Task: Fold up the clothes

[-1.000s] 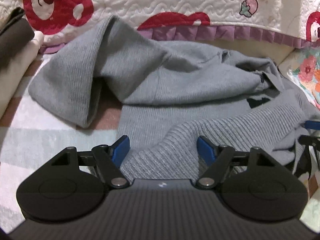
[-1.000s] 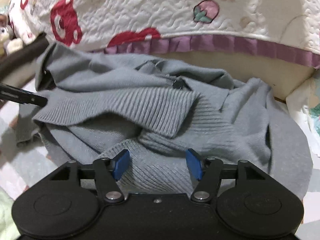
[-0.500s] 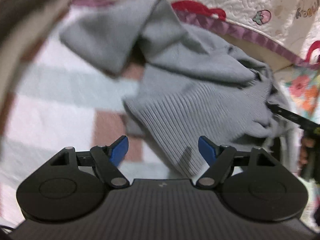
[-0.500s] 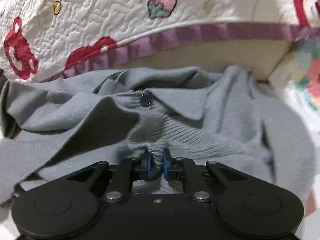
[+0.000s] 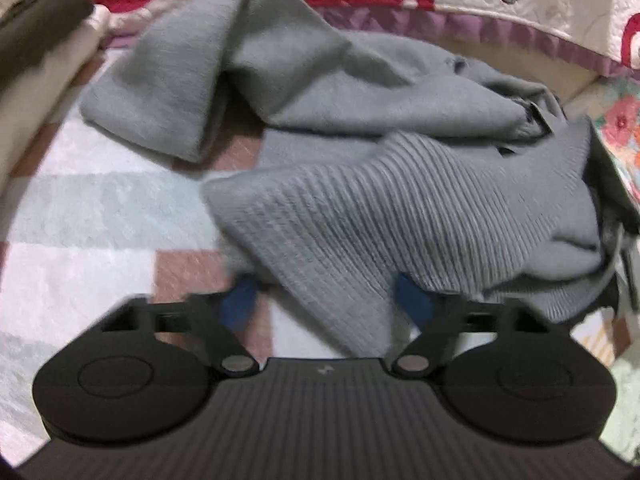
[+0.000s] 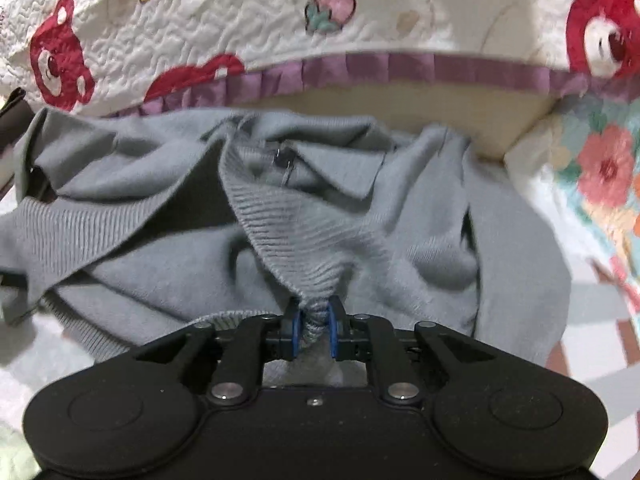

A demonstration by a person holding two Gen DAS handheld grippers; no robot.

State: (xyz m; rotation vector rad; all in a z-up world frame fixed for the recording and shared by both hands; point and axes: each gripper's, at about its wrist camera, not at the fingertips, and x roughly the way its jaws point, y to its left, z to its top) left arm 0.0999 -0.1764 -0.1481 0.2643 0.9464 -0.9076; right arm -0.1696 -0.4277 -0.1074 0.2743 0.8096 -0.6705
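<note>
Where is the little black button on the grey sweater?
In the right wrist view, the black button sits near the grey sweater collar, upper centre, below the quilt's purple trim.

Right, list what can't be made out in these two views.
- Left wrist view: motion blur; whether the left gripper touches the grey sweater's ribbed hem is unclear.
- Right wrist view: the right gripper covers the sweater's near edge.
- Both views: the sweater's folds hide its sleeves and full outline.
- Dark folded item: cut off by the left wrist view's edge.

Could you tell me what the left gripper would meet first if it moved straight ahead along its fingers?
Most likely the ribbed hem of the grey sweater, which already lies between the open left gripper fingers, though depth is blurred.
</note>
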